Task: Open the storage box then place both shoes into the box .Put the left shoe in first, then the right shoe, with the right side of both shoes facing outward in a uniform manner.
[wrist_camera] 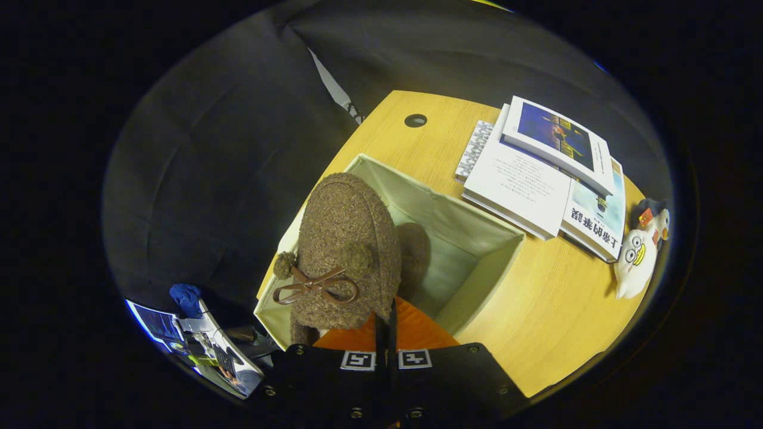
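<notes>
Brown and fuzzy, the shoe (349, 250) hangs over the open storage box (477, 229) on the wooden table (554, 310). The gripper (386, 325) fingers are pinched tight on its back edge.

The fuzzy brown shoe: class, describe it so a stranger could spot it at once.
On the light wooden table stands an open cream fabric storage box. Over its near corner hangs the fuzzy brown shoe, pinched in the shut gripper. A brown ribbon bow and two pompoms mark it out from the books and the white plush toy.
</notes>
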Tool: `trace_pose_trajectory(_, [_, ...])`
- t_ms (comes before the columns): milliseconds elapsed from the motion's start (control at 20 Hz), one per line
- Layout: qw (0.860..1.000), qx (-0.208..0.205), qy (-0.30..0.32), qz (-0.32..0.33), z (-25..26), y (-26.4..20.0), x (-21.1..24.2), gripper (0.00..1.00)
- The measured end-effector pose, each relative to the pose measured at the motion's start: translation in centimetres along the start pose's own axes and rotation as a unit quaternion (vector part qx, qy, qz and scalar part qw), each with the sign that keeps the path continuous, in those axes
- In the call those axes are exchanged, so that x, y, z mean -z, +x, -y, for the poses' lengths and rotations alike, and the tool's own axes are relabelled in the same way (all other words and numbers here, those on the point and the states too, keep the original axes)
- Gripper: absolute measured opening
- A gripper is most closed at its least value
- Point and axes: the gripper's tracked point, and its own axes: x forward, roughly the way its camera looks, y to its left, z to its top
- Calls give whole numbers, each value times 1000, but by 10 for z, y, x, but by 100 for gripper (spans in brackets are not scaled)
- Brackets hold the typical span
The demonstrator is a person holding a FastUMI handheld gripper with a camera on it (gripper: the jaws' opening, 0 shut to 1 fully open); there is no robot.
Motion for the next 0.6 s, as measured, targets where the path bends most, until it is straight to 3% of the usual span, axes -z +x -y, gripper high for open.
trace_pose_trajectory(150, [1000, -8, 10, 8, -6, 1, 1, 2])
trace_pose_trajectory(250, [999, -29, 15, 29, -11, -6, -4, 31])
trace_pose_trajectory(400, [997, -17, 7, 76, 4, -27, -17, 99])
trace_pose_trajectory(600, [991, -11, 12, 136, 32, -71, -19, 100])
